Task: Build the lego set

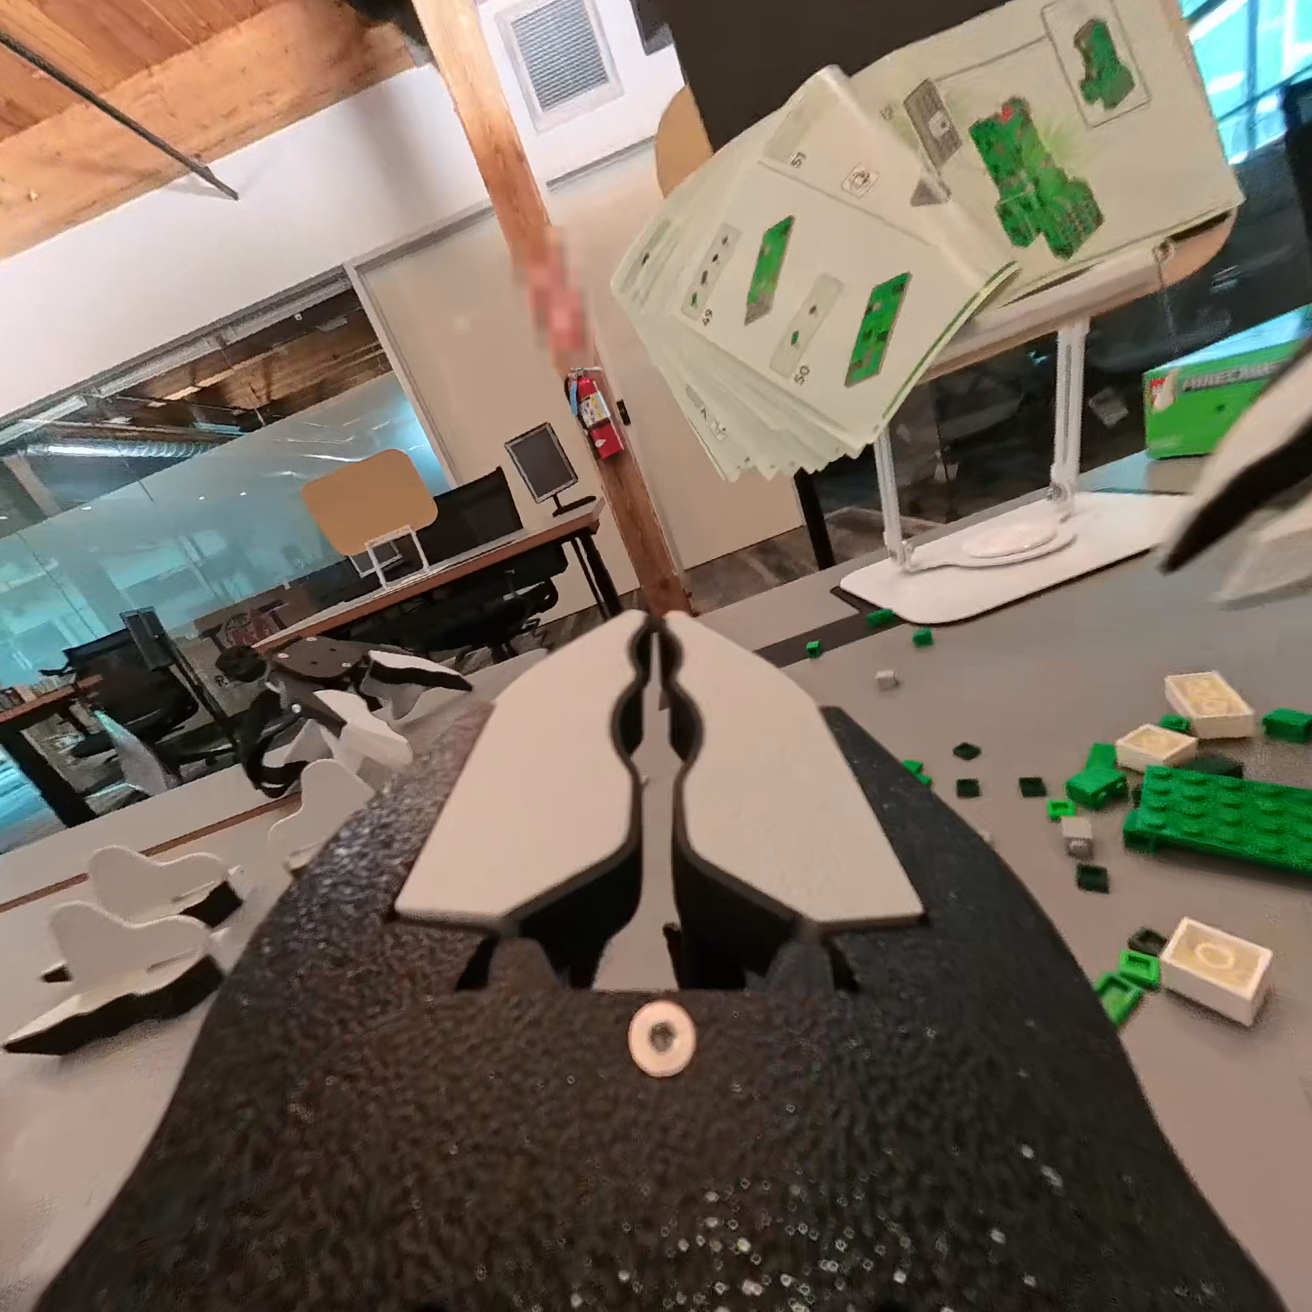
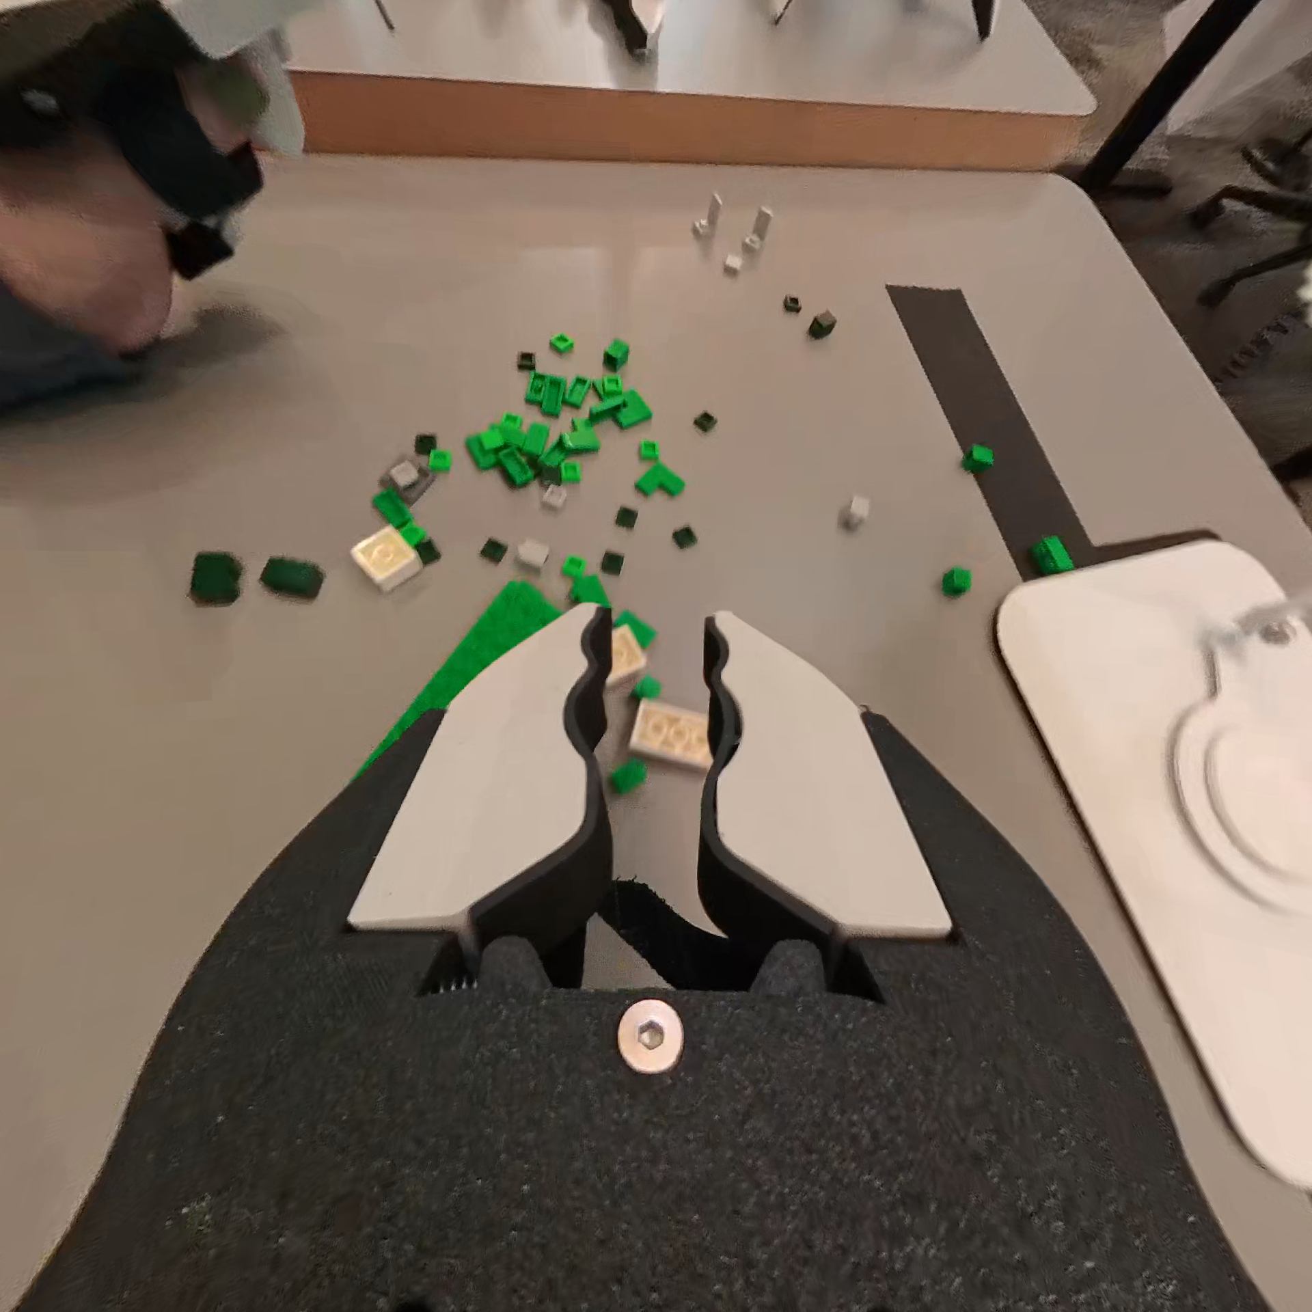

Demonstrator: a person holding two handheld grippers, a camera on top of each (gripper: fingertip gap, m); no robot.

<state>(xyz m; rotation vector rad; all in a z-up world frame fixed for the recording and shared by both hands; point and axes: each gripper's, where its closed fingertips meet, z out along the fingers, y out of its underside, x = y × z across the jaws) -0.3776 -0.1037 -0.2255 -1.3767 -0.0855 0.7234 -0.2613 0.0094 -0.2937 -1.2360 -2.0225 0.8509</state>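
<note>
Bricks, cream and green, lie loose on the desk: light, hard, slick, best pinched across flat sides. Right hand-held gripper hangs spread above one, not touching; left hand-held gripper is pressed together on nothing.

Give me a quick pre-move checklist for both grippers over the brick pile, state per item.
1. Left gripper empty: ok, fingers closed together with nothing between them, raised off the table.
2. Right gripper open: ok, clear gap between the fingertips.
3. Right gripper holding nothing: ok, the white bricks lie on the grey table below the gap, not pinched.
4. Right fingers' height above those bricks: cannot tell from this angle.
5. Green baseplate clear of the right gripper: not ok, its left finger overlaps the plate's edge in view.
6. Instruction booklet on its white stand: ok, open.
</note>
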